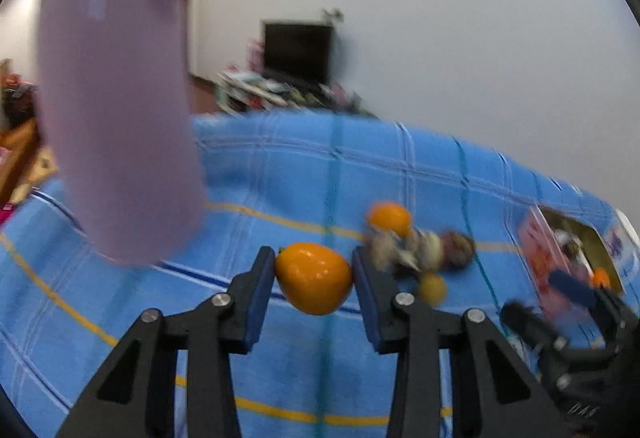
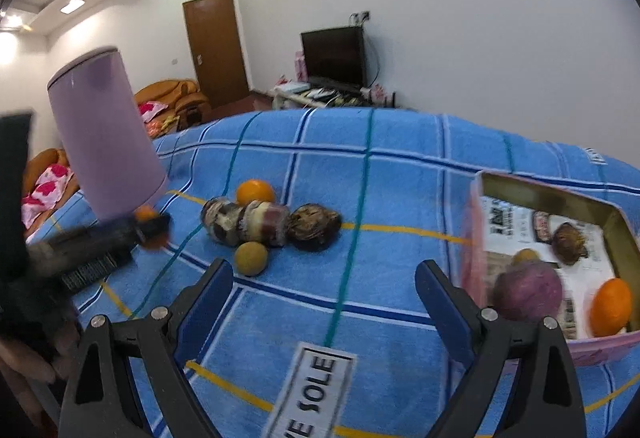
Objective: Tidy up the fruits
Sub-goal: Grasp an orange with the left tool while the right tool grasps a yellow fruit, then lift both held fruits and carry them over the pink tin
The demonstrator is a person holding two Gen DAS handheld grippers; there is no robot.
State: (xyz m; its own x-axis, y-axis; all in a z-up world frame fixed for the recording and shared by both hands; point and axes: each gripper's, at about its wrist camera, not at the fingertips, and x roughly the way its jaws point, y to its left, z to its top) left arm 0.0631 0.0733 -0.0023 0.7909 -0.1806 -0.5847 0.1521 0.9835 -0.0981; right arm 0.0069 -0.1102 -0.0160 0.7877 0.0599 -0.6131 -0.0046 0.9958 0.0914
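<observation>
Glossy smooth orange fruit; matt woven cloth; matt lilac canister; cardboard box

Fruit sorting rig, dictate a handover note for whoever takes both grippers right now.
Left gripper: shut on a glossy orange fruit, held above the blue checked cloth.
Right gripper: open, holding nothing, beside the pink cardboard box.
Done: the box holds a purple round fruit, an orange, a brown fruit and a small yellowish one.
Left: held fruit, plus the loose pile on the cloth, roughly five pieces.
Tall lilac cylinder stands nearby.
</observation>
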